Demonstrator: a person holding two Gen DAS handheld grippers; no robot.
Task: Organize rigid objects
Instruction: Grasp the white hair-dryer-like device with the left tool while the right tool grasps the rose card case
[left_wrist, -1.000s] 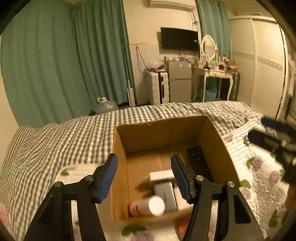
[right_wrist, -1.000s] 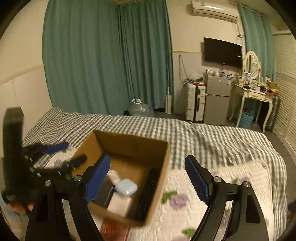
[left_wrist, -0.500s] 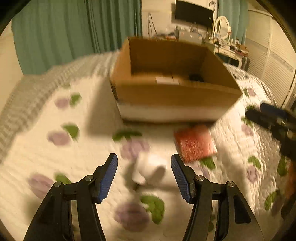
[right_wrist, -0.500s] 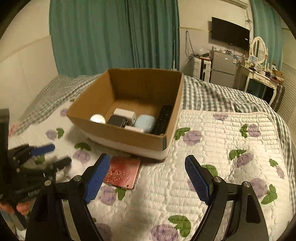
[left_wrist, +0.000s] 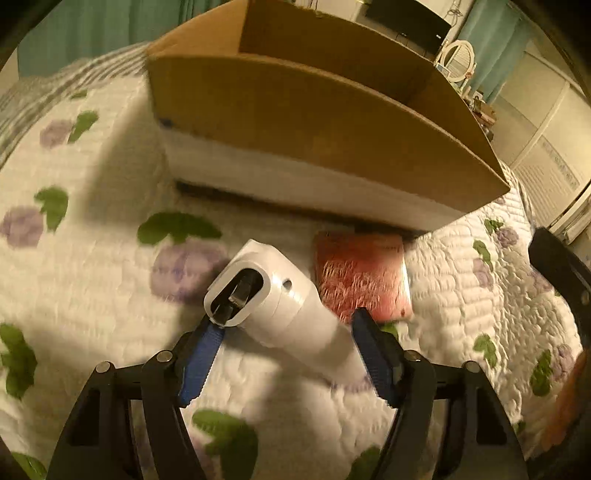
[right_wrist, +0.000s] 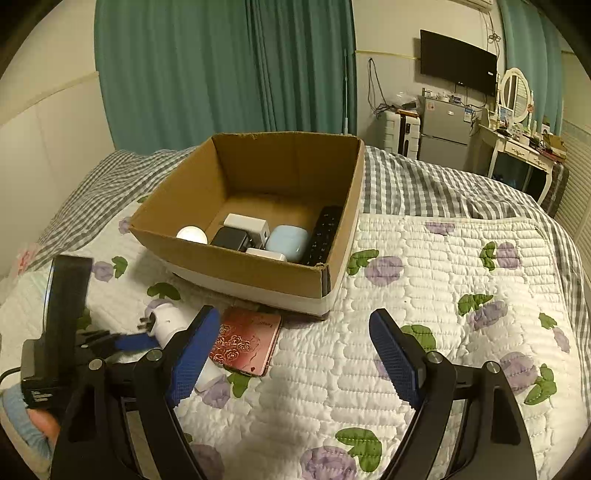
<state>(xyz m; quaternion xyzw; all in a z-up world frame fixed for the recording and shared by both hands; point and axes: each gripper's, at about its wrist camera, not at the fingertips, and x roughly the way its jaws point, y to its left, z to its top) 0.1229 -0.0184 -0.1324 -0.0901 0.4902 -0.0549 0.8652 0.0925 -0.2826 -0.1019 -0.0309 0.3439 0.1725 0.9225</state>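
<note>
A white plug-in device with metal prongs (left_wrist: 280, 306) lies on the flowered quilt in front of the cardboard box (left_wrist: 317, 125). My left gripper (left_wrist: 288, 354) is open, its jaws on either side of the device, low over the quilt. A pink phone case with rose pattern (left_wrist: 362, 277) lies beside it against the box. In the right wrist view the box (right_wrist: 229, 266) holds a white round object, a black charger, white adapters, a light blue case (right_wrist: 287, 242) and a black remote (right_wrist: 324, 233). My right gripper (right_wrist: 291, 354) is open and empty above the quilt, near the pink case (right_wrist: 245, 341).
The quilt (right_wrist: 443, 295) lies over a grey checked bedspread (right_wrist: 424, 184). Green curtains, a fridge, a TV and a dressing table stand beyond the bed. The left gripper and hand show at the left of the right wrist view (right_wrist: 122, 341).
The left gripper has left the box, dropped to the quilt and closed in around the white device. The right gripper has lowered and tilted toward the quilt in front of the box.
</note>
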